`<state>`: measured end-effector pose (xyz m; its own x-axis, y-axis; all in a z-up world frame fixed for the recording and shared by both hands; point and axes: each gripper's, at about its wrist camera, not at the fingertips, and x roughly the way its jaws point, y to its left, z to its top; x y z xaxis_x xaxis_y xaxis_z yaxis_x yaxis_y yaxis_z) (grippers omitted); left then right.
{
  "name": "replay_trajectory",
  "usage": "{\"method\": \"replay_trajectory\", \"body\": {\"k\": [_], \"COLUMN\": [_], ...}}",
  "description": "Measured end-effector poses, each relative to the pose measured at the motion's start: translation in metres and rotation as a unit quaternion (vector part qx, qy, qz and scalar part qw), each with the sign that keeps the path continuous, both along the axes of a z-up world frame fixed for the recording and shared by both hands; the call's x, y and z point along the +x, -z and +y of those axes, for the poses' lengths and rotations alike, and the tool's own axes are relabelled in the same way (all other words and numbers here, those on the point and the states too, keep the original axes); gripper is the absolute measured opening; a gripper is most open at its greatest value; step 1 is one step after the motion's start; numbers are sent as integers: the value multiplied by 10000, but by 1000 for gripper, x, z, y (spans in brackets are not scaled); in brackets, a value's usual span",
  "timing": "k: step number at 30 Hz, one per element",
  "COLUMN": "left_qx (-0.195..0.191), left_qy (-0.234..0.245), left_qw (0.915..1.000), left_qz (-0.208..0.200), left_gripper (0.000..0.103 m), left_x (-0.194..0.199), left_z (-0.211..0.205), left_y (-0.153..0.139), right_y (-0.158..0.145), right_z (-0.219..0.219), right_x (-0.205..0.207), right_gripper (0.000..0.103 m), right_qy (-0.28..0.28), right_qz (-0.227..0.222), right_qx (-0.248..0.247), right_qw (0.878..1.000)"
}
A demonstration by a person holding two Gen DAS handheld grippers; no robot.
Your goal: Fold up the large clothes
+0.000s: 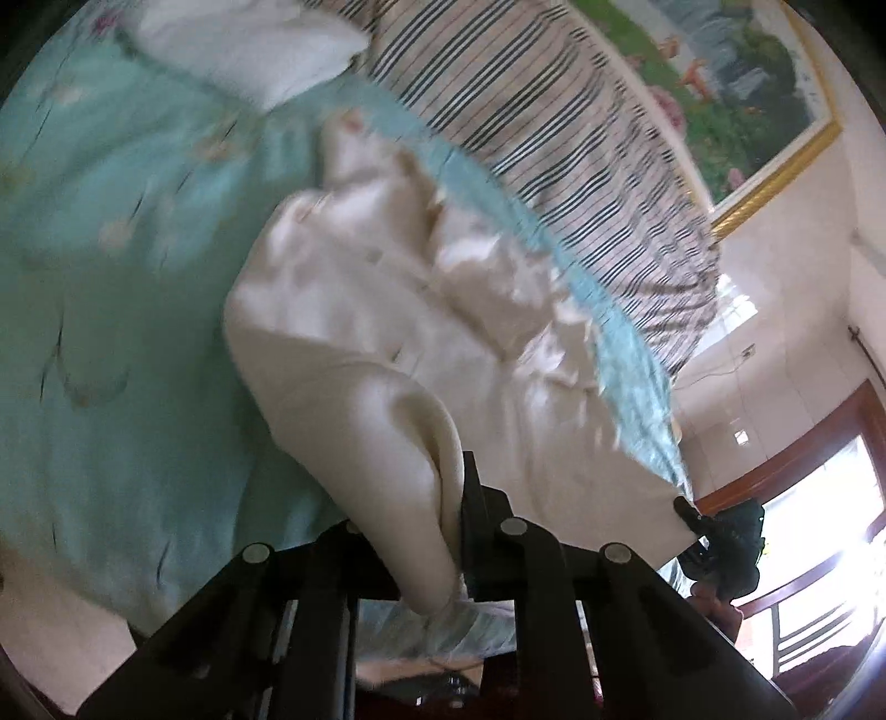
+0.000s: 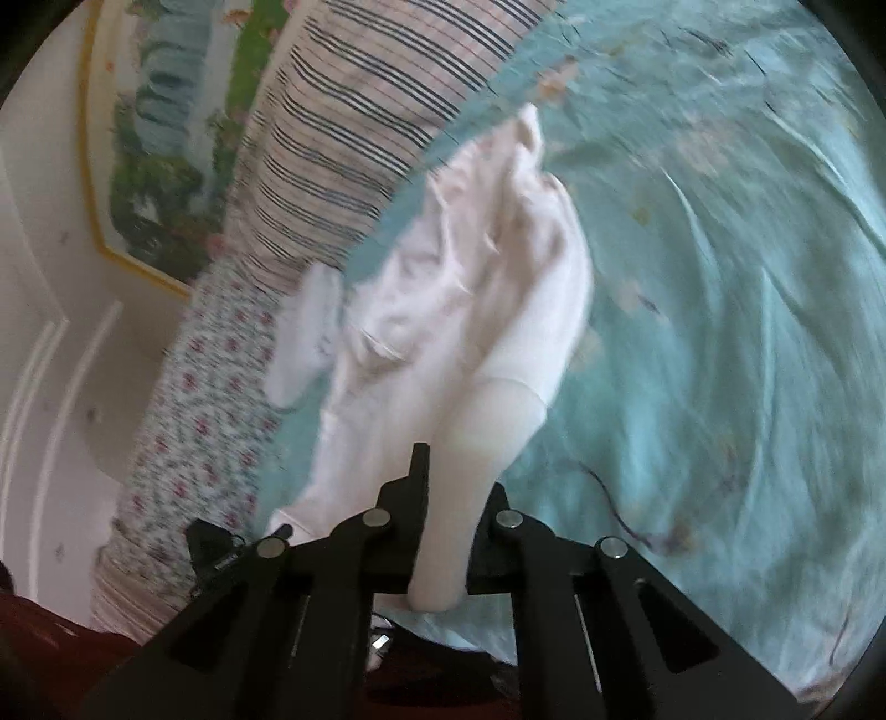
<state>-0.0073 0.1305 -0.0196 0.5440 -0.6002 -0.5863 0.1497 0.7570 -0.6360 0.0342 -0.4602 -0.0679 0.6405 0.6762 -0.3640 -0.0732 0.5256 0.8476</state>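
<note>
A large cream-white garment [image 1: 398, 332] is stretched above a teal floral bedspread [image 1: 111, 277]. My left gripper [image 1: 451, 498] is shut on one corner of the garment, whose fold bulges over the fingers. The right gripper also shows in the left wrist view [image 1: 692, 515], pinching the garment's other corner. In the right wrist view my right gripper [image 2: 443, 498] is shut on a bunched end of the garment [image 2: 476, 310], which runs away over the bedspread [image 2: 720, 332]. The left gripper shows there at lower left [image 2: 216, 548]. Both views are motion-blurred.
A striped blanket [image 1: 554, 122] and a white pillow [image 1: 249, 50] lie at the bed's head. A floral sheet [image 2: 205, 399] covers the bed's side. A framed landscape picture [image 1: 736, 83] hangs on the wall. A wood-framed window [image 1: 819, 487] is at right.
</note>
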Motion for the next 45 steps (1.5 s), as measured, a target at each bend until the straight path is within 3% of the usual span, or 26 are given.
{"method": "replay_trajectory", "body": {"k": [8, 14, 19, 26, 29, 31, 36, 37, 38, 39, 40, 42, 45], "left_qx": [-87, 128, 326, 726, 763, 744, 722, 683, 628, 586, 553, 413, 138], "left_qy": [-181, -472, -714, -854, -774, -750, -749, -766, -778, -812, -865, -883, -768], "left_qw": [9959, 9923, 9931, 9935, 9941, 9944, 9945, 9947, 9949, 9950, 9947, 9949, 9962], "left_qz": [-886, -1135, -870, -178, 11, 1, 105, 108, 86, 24, -95, -267, -376], "left_gripper": [12, 11, 11, 12, 13, 16, 19, 30, 39, 57, 66, 69, 71], "left_x": [61, 137, 224, 322, 342, 346, 343, 338, 332, 323, 312, 293, 263], "left_z": [-7, -21, -35, -44, -46, -46, -42, -40, -37, -34, -31, -28, -34], "left_y": [-51, -64, -36, 25, 47, 51, 45, 40, 33, 24, 15, 3, -5], "right_y": [-43, -64, -53, -8, 16, 31, 32, 29, 25, 20, 14, -4, -22], "right_z": [-2, -2, 5, 19, 23, 21, 14, 13, 11, 9, 6, -3, -8], "right_x": [58, 141, 227, 332, 350, 353, 348, 347, 344, 339, 334, 310, 276], "right_gripper": [8, 8, 8, 8, 8, 10, 12, 13, 17, 27, 36, 73, 75], "right_qy": [46, 87, 188, 211, 177, 174, 256, 285, 321, 387, 465, 870, 1173], "right_qz": [-618, -719, -370, 355, 681, 863, 827, 842, 853, 851, 814, 498, 83], "right_qx": [159, -102, -468, -1195, -1431, -1315, -1096, -1068, -1019, -955, -908, -856, -872], "right_qw": [9980, 9973, 9980, 9920, 9872, 9874, 9902, 9903, 9906, 9910, 9914, 9913, 9892]}}
